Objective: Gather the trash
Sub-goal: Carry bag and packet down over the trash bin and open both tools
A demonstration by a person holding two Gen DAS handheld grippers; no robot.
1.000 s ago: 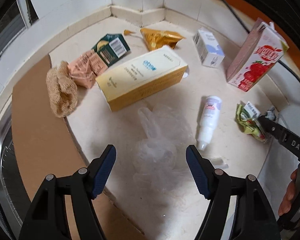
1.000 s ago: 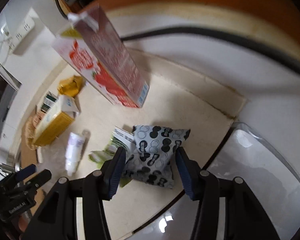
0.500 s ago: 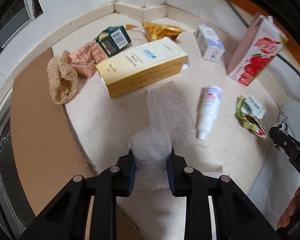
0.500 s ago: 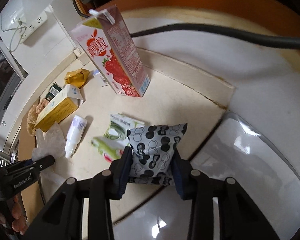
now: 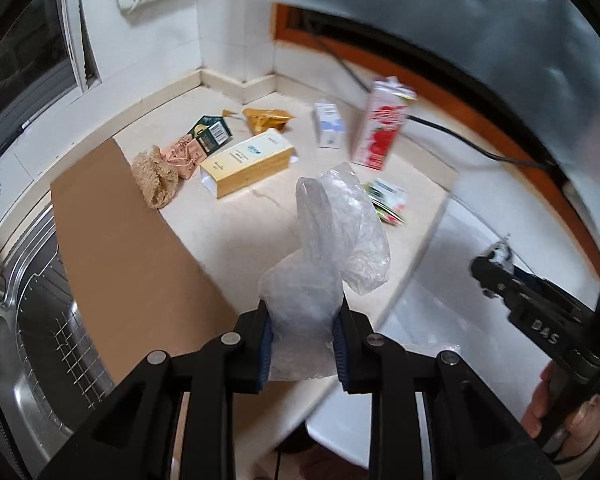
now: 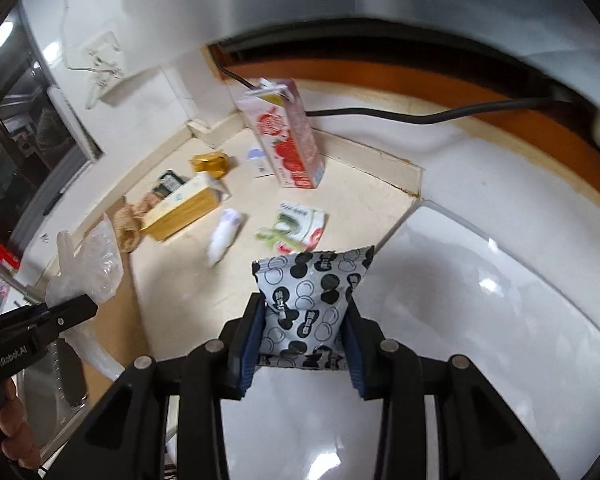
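One crumpled clear plastic bag (image 5: 324,256) was pinched between the blue pads of the left gripper (image 5: 303,344), its loose upper part standing up above the fingers, lifted off the cream stone countertop (image 5: 259,232). One grey snack packet printed with black and white circles (image 6: 310,304) was clamped the same way in the right gripper (image 6: 304,346), hanging over the glossy white surface (image 6: 480,340) beside the countertop.

Seven pieces of litter lay or stood on the countertop behind them. One tall pink strawberry drink carton (image 6: 285,140) stood upright near the back ledge. One green-and-white crumpled wrapper (image 6: 295,228) lay flat, near the snack packet, and one small white plastic bottle (image 6: 225,236) lay on its side just beside it (blurred in the right wrist view). One long yellow-and-white cardboard box (image 5: 249,162) lay on its side mid-counter. Behind it were one small white-and-blue carton (image 5: 330,126), one crumpled gold foil wrapper (image 5: 265,118) and one dark green packet with a barcode (image 5: 209,136), this last touching one pink crumpled wrapper (image 5: 183,156). One tan fibrous scrub pad (image 5: 155,180) sat at the edge of a brown board (image 5: 119,248), next to a wire rack (image 5: 43,272).
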